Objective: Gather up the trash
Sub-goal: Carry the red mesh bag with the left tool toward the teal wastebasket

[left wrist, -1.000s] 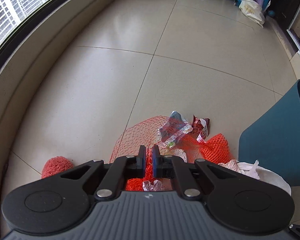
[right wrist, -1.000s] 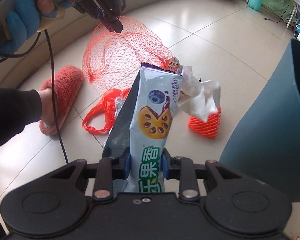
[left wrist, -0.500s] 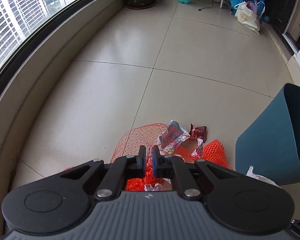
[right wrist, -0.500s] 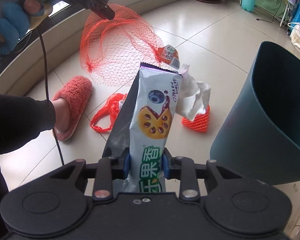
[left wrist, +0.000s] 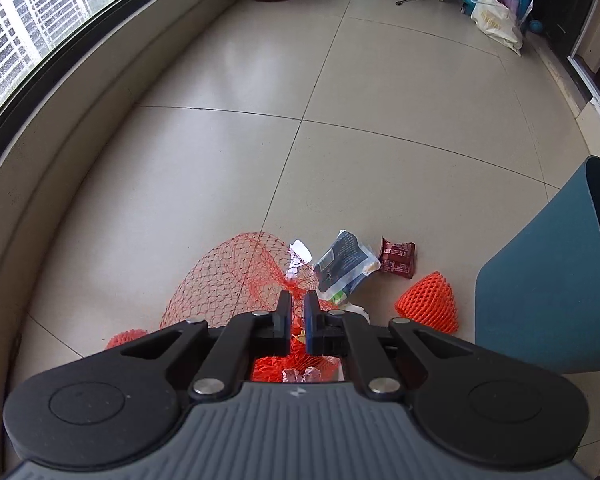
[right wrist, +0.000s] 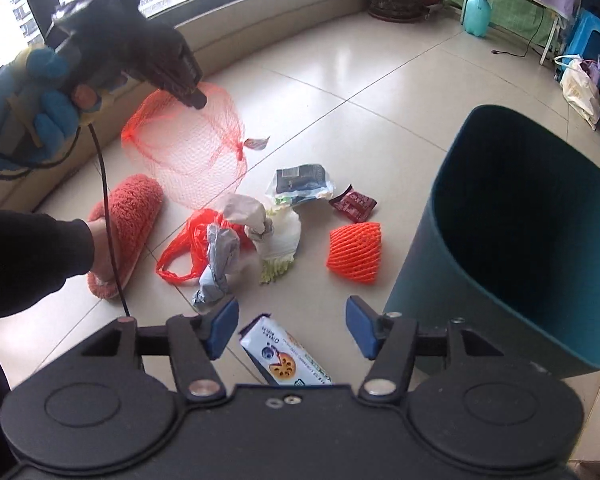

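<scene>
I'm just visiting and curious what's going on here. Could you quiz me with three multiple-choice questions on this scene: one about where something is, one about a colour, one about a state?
1. Where is the orange foam fruit sleeve?
A. On the floor beside the bin
B. Inside the bin
C. On the windowsill

2. What colour is the trash bin?
A. White
B. Yellow
C. Dark teal

3. How are the right gripper's fingers?
A. Clamped on a slipper
B. Spread apart, gripping nothing
C. Closed on the net

Answers:
1 A, it lies on the tiles just left of the bin.
2 C, both its wall and its inside are teal.
3 B, the blue pads stand wide apart, with the blue-and-white snack wrapper loose below them; the red mesh net hangs from the left gripper.
</scene>
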Demonstrator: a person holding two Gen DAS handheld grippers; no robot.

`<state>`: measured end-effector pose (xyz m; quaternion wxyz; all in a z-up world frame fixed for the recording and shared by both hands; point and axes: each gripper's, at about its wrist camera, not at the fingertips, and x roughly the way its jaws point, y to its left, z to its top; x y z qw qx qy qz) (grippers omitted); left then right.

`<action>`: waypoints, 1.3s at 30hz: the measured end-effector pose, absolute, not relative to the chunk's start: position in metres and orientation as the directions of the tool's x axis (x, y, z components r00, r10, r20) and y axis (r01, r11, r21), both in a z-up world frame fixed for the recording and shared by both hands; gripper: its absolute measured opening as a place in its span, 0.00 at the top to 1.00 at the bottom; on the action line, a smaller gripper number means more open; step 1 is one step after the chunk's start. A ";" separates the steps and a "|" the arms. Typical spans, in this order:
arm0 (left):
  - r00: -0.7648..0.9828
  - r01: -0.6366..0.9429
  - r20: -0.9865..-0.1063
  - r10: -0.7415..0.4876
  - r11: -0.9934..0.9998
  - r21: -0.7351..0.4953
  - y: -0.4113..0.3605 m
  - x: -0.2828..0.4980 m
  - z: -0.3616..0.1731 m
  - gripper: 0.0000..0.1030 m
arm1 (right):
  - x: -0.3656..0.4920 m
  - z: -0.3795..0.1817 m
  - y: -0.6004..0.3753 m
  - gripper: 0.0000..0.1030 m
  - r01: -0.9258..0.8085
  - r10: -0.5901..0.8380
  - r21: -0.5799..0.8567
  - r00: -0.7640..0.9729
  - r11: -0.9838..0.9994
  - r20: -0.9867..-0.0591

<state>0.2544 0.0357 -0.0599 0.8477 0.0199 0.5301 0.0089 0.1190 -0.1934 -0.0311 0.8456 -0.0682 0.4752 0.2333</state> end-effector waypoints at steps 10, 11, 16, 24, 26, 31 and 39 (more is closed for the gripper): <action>0.508 0.100 -0.860 -0.053 0.995 -0.002 -0.003 0.253 -0.004 0.94 | 0.143 0.011 -0.316 0.42 -0.151 0.058 -0.042 0.600 0.988 -0.798; 0.520 0.113 -0.852 -0.057 0.994 0.003 -0.008 0.252 0.001 0.94 | 0.148 0.005 -0.327 0.42 -0.110 0.029 -0.047 0.602 0.993 -0.798; 0.477 0.163 -0.874 -0.092 0.987 -0.014 -0.022 0.259 -0.015 0.94 | 0.159 -0.027 -0.362 0.42 -0.011 -0.012 -0.022 0.550 1.000 -0.835; 0.377 0.146 -0.919 -0.114 0.987 -0.063 -0.010 0.268 -0.073 0.74 | 0.167 -0.041 -0.379 0.42 0.009 -0.010 -0.007 0.534 1.000 -0.846; 0.368 0.143 -0.924 -0.105 0.988 -0.055 -0.004 0.271 -0.084 0.51 | 0.170 -0.046 -0.381 0.42 0.020 -0.007 0.003 0.518 1.000 -0.855; 0.318 0.133 -0.944 -0.085 0.990 -0.044 0.009 0.277 -0.118 0.34 | 0.178 -0.058 -0.385 0.42 0.027 0.000 0.014 0.481 1.000 -0.877; 0.184 0.180 -0.983 0.001 0.983 0.035 0.009 0.267 -0.193 0.29 | 0.194 -0.073 -0.381 0.41 0.014 0.012 0.020 0.426 1.000 -0.905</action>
